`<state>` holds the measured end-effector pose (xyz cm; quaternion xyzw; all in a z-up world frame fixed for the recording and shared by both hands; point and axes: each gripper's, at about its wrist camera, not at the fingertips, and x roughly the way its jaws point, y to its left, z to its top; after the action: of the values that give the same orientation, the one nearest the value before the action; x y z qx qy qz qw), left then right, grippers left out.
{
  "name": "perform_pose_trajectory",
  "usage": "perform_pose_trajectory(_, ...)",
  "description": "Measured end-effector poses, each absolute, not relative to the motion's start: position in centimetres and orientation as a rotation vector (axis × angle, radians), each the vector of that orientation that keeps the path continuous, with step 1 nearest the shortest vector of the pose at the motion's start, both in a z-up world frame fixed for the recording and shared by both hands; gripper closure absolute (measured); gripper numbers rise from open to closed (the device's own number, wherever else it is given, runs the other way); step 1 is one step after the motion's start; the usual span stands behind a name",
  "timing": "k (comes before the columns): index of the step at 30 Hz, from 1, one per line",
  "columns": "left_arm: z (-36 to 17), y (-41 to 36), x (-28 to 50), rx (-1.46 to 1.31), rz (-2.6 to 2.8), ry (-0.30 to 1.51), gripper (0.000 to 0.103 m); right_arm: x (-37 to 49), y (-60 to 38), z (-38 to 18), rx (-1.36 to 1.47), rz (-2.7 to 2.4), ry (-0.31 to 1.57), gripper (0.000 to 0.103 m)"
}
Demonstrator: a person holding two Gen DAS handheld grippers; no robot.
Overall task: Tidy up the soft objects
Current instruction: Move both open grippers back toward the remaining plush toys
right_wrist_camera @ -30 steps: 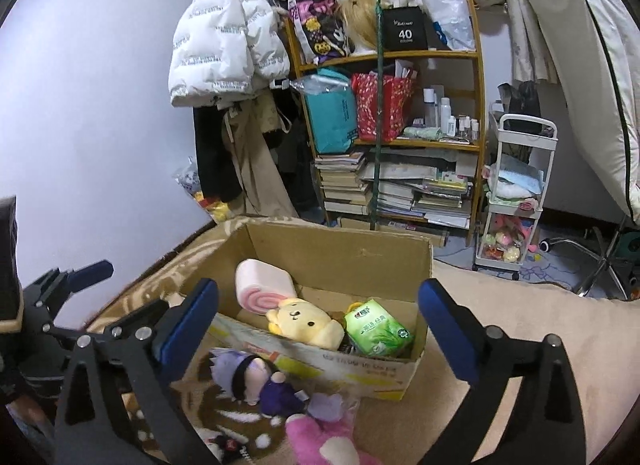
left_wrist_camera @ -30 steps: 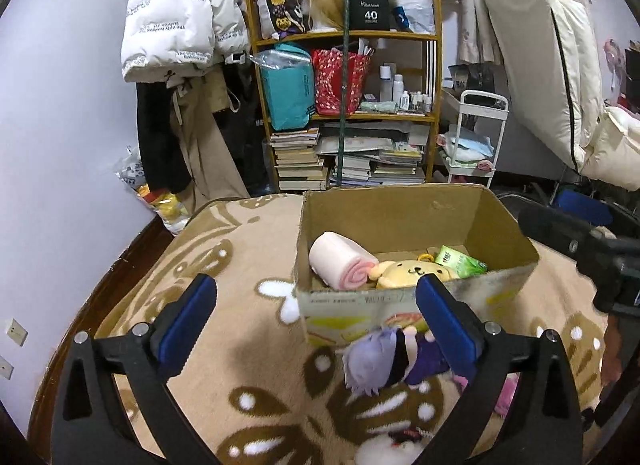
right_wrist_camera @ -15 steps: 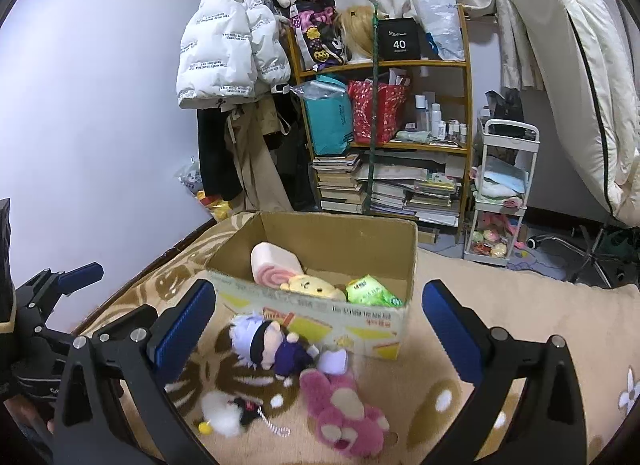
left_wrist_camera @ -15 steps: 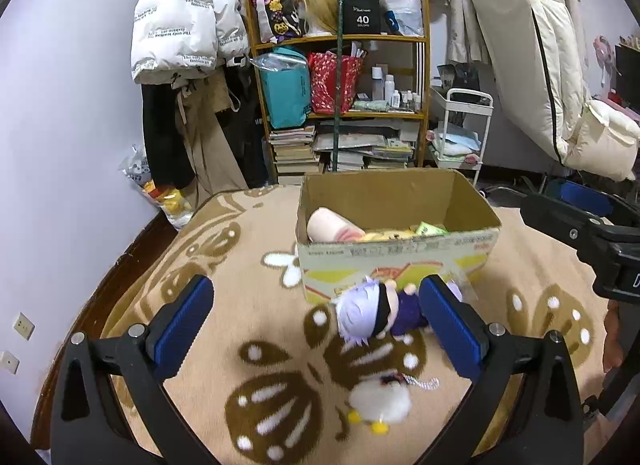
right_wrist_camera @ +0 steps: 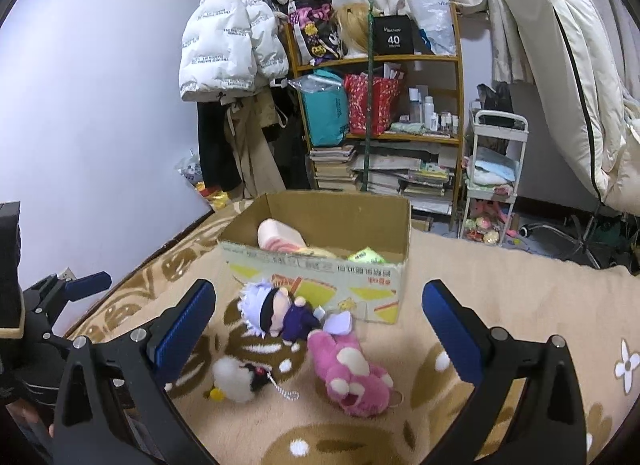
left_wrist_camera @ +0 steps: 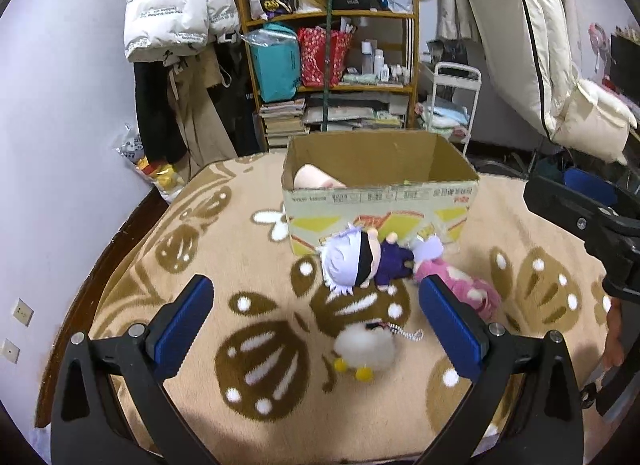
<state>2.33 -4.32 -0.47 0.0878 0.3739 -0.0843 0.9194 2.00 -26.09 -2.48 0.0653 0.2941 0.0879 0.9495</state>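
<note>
A cardboard box stands on the patterned blanket, holding a pink roll plush, a yellow plush and a green pack. In front of it lie a white-haired doll in dark clothes, a pink plush and a small white fluffy toy. My left gripper is open and empty, above the white toy. My right gripper is open and empty, hanging over the doll and the pink plush.
A wooden shelf full of books and bags stands behind the box, with hanging coats to its left and a white trolley to its right. A purple wall borders the blanket on the left.
Both grippers have pulled back and up from the box. The toys on the blanket in front of the box have come fully into view, and the box contents are now mostly hidden in the left view.
</note>
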Motion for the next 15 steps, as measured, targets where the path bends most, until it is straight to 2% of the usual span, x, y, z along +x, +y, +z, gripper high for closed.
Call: perform_pose_trajectory(15,-2.8,-4.4,3.9,0.193,-0.170,0.860,0.002,2.6,-25.7,-4.0,0.119,0.177,0.652,0.000)
